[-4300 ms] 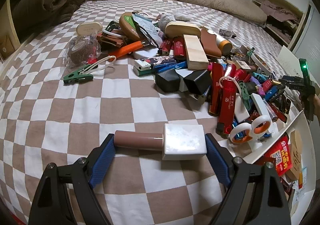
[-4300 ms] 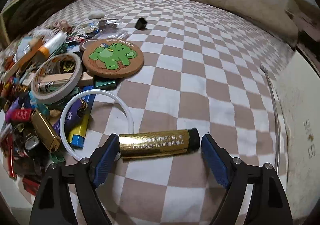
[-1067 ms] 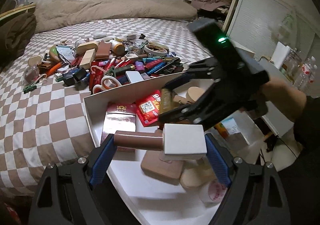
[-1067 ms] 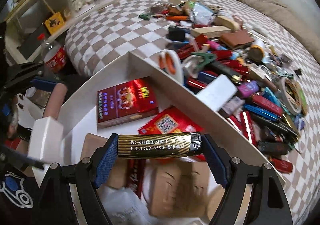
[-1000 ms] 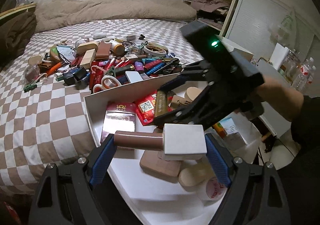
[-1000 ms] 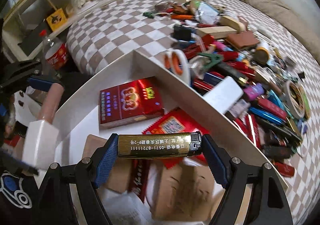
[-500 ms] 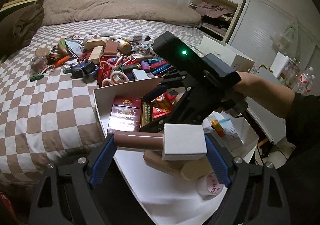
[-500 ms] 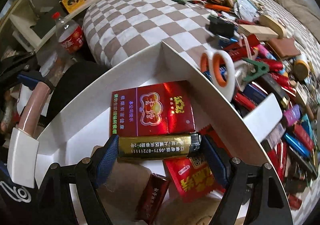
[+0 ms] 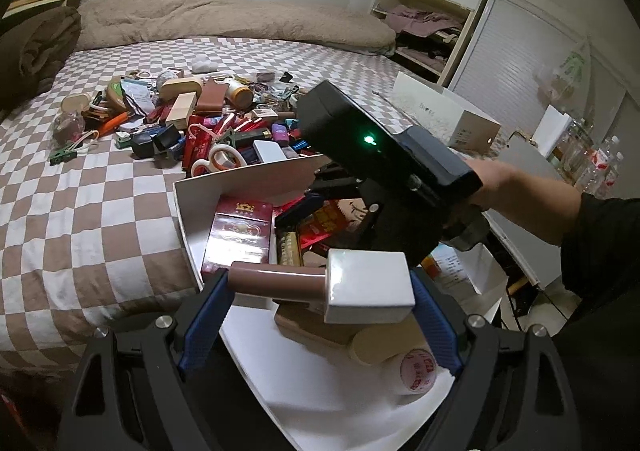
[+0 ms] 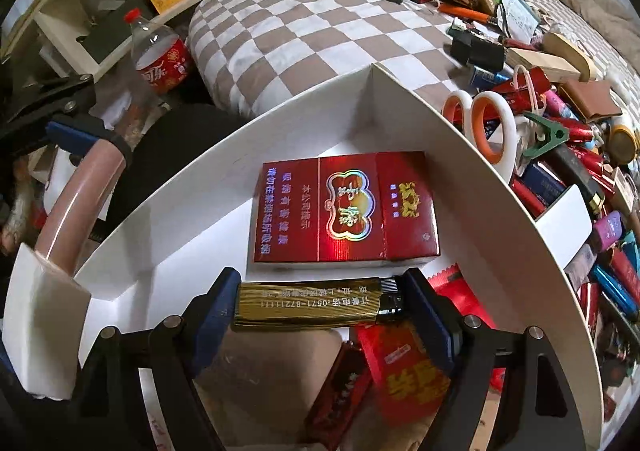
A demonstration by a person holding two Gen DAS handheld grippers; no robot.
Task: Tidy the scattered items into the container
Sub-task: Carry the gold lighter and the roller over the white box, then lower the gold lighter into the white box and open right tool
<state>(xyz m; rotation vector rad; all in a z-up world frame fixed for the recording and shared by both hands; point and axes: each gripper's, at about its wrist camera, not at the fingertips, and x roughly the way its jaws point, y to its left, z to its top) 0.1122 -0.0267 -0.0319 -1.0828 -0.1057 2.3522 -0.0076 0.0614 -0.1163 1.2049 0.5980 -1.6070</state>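
Right gripper (image 10: 320, 305) grips gold lighter (image 10: 316, 305) over white container (image 10: 472, 155), beside red box (image 10: 344, 211).

The white container (image 10: 460, 155) sits against the edge of the checkered bed (image 9: 100, 211), open-topped. A red cigarette box (image 10: 344, 211) lies flat in it near the far corner, with red packets (image 10: 404, 367) closer in. A gold lighter (image 10: 316, 303) is level just over the container, beside the red box; whether it touches the bottom is unclear. A pink-handled, white-headed piece (image 9: 320, 283) is level above the container's near side. The scattered pile (image 9: 208, 123) lies on the bed beyond the container's far wall.
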